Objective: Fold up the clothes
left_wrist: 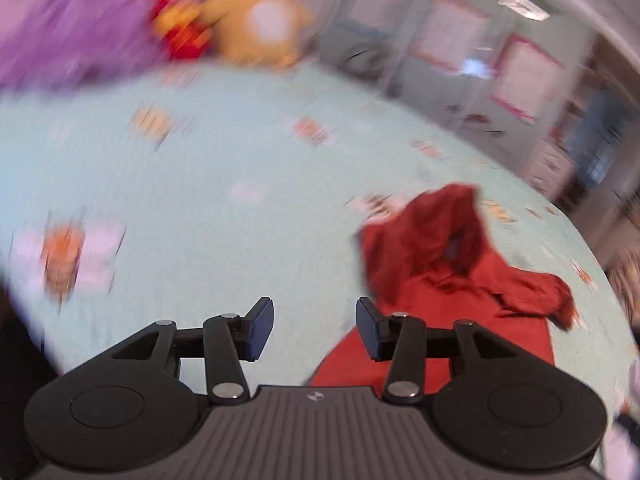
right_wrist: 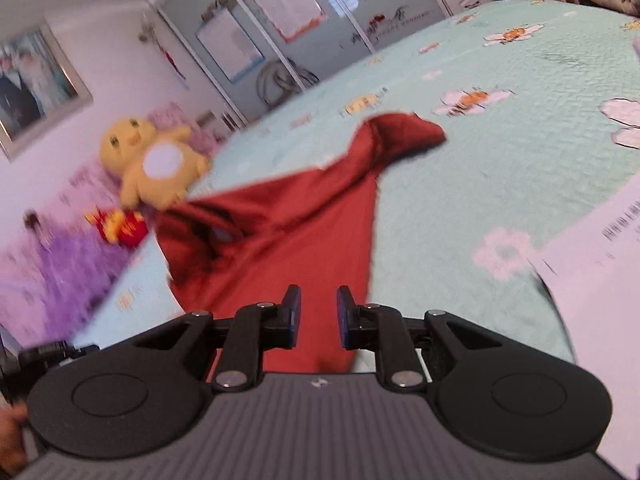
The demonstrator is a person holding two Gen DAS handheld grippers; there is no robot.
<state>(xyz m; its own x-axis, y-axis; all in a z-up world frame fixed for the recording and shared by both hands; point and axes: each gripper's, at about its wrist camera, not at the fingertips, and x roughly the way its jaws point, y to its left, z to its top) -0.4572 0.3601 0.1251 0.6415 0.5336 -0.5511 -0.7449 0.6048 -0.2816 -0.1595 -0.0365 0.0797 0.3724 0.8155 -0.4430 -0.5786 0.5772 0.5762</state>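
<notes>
A red garment [left_wrist: 448, 276] lies crumpled on the pale green bedspread [left_wrist: 208, 184], to the right of my left gripper [left_wrist: 315, 330]. The left gripper is open and empty, its right finger just at the garment's edge. In the right wrist view the same red garment [right_wrist: 288, 220] stretches away from my right gripper [right_wrist: 318, 316], with a sleeve [right_wrist: 404, 128] reaching far out. The right gripper's jaws stand a little apart over the garment's near edge, and I cannot see cloth pinched between them. Both views are motion blurred.
A yellow plush toy [right_wrist: 154, 160] and a small red toy [right_wrist: 120, 226] sit by purple bedding [right_wrist: 52, 268] at the head of the bed; the plush toy also shows in the left wrist view [left_wrist: 256, 16]. A white package with a barcode [right_wrist: 600, 248] lies at right. Wardrobe doors [right_wrist: 256, 32] stand behind.
</notes>
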